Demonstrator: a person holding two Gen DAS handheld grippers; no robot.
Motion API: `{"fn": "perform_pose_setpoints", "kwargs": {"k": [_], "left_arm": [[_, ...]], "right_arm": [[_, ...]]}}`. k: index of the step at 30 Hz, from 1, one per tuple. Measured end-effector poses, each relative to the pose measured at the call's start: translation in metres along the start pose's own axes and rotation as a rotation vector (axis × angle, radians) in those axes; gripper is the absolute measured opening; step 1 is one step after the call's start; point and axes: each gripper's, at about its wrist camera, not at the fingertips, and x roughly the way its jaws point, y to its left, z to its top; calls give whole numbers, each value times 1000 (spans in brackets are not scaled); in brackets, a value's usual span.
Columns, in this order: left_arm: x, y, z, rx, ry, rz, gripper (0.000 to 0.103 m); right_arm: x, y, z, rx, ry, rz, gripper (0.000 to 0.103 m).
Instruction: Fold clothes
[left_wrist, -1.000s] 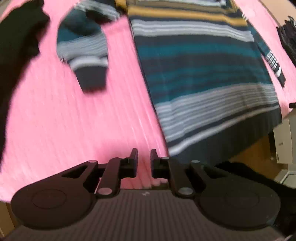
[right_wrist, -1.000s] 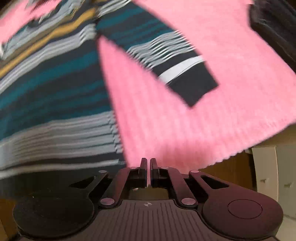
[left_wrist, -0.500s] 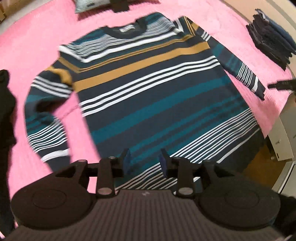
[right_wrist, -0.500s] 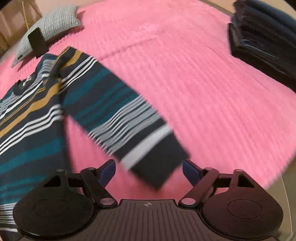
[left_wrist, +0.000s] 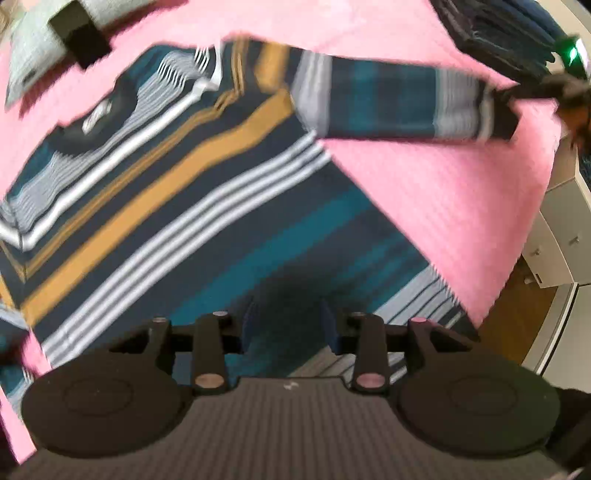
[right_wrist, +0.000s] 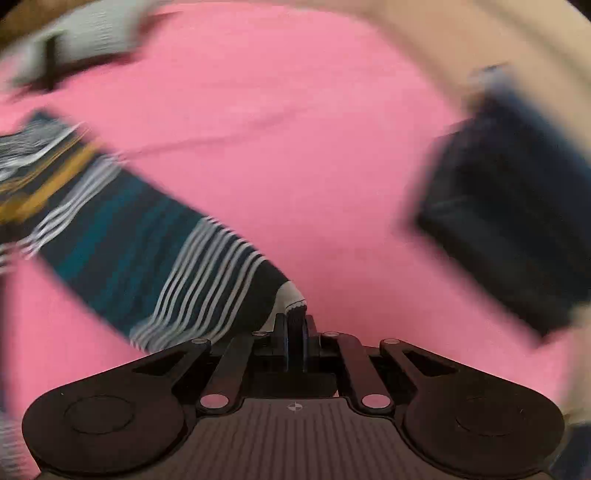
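The sleeve cuff of the striped sweater was clamped between the right gripper jaws, while the left gripper jaws were held apart above the sweater's body.

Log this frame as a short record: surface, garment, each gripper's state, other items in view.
surface: pink bedspread
garment: striped sweater, spread flat, front up
right gripper: shut on sleeve cuff, sleeve pulled out sideways
left gripper: open, above the sweater's lower body, holding nothing
other items: stack of dark folded clothes; grey pillow with a black object on it
image quality: motion blur in both views
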Motion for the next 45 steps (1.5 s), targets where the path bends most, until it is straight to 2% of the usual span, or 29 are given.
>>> {"fn": "perform_pose_setpoints", "kwargs": {"k": [2, 3, 5, 9, 13, 15, 17, 21, 22, 23, 24, 25, 28, 31, 33, 37, 39, 40, 42, 43, 45], "left_arm": [[2, -1, 9, 2, -7, 7, 34], [4, -1, 12, 3, -5, 12, 34], [5, 0, 13, -1, -4, 28, 35], [-4, 16, 1, -51, -6, 68, 39], [-20, 48, -24, -136, -7, 138, 42], [-29, 69, -43, -187, -16, 180, 47], [-38, 95, -68, -242, -19, 229, 53], [-51, 160, -132, -352, -9, 310, 56], [-53, 177, -149, -383, -10, 327, 63], [-53, 194, -166, -419, -13, 339, 66], [-53, 212, -183, -458, -16, 347, 66], [-51, 230, -200, -497, -17, 348, 66], [-43, 281, -248, -634, -28, 326, 66], [-28, 314, -287, -742, -39, 249, 66], [-16, 326, -301, -782, -55, 191, 62], [2, 329, -304, -839, -121, 92, 55], [13, 330, -302, -835, -126, 62, 26], [14, 329, -300, -810, -122, 62, 8], [10, 327, -297, -749, -123, 75, 5], [-5, 327, -298, -708, -136, 106, 5], [-50, 330, -305, -622, -164, 228, 5]], "right_arm": [[12, -30, 15, 18, -4, -73, 50], [14, -29, 19, 5, -13, -93, 75], [19, -27, 27, -17, -29, -127, 75], [11, 8, 30, 37, -26, 14, 75], [-3, 83, 24, 59, 19, 176, 75], [-14, 124, 24, 47, 35, 243, 75], [-28, 168, 26, 24, 44, 300, 75], [-64, 265, 26, -53, 37, 380, 75], [-74, 290, 25, -77, 32, 390, 75], [-83, 315, 24, -101, 26, 401, 77], [-92, 340, 22, -123, 20, 409, 87], [-102, 366, 19, -134, 13, 401, 92], [-118, 428, 11, -138, 42, 416, 92], [-133, 487, 4, -166, 88, 432, 92], [-139, 515, 6, -223, 89, 448, 92], [-151, 564, 4, -384, 75, 467, 92], [-149, 579, 6, -454, 80, 462, 92], [-147, 583, 8, -472, 87, 453, 92], [-147, 589, 14, -493, 94, 440, 92], [-152, 589, 16, -490, 90, 439, 92], [-155, 587, 23, -484, 81, 440, 92]]}}
